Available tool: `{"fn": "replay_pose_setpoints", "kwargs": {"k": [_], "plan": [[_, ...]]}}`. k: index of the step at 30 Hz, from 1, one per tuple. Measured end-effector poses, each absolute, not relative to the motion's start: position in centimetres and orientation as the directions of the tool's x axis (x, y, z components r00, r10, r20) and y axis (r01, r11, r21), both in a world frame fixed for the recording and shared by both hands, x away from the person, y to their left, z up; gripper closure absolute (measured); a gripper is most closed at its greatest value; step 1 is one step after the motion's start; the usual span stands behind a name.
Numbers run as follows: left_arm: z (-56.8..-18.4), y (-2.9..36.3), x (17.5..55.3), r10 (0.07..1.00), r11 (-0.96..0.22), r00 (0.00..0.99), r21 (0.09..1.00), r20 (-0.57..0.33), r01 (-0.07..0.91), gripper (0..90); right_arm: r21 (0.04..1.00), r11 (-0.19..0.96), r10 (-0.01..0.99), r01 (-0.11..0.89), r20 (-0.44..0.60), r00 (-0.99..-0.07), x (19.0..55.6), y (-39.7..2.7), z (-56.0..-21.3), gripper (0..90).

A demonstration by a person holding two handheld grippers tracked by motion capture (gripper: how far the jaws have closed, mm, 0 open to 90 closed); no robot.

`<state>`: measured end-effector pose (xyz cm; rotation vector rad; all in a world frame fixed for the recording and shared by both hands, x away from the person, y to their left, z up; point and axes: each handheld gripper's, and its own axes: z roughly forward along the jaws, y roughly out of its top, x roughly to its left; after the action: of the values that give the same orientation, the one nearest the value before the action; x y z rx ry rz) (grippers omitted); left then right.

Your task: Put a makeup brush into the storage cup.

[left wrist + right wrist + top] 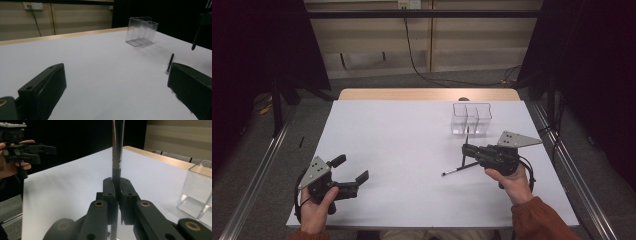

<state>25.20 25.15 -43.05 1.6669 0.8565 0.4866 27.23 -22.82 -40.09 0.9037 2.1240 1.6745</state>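
Held brush [117, 150]: it's pinched upright in my right gripper [468, 149], long axis vertical, just in front of the clear organizer [471, 119].
Organizer: three-compartment clear box at the far right of the white table [402, 150], a short way past the brush tip, so I reckon up and forward is the move.
Second brush [460, 170]: lying flat beside my right hand [512, 182], the nearer one.
Left gripper [352, 170]: jaws wide apart, holding nothing, well off to the left.
Writing: none I can read.
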Motion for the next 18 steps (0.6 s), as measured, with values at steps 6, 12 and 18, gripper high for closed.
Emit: {"fn": "replay_pose_setpoints", "kwargs": {"k": [6,12,18], "plan": [[-42.9,25.3,24.9,0.749,-0.121,0.655,0.953,-0.096,0.279,1.9,0.949,0.107,0.661,0.296,0.155,-0.735,28.0,-23.5,-39.9,84.2],[-42.9,25.2,24.6,0.743,-0.126,0.663,0.955,-0.090,0.270,1.9,0.949,0.103,0.676,0.299,0.153,-0.720,29.2,-23.6,-39.6,84.2],[-42.9,25.4,24.6,0.745,-0.144,0.663,0.954,-0.072,0.265,2.0,0.956,0.088,0.699,0.279,0.141,-0.701,30.5,-23.7,-38.3,84.2]]}}
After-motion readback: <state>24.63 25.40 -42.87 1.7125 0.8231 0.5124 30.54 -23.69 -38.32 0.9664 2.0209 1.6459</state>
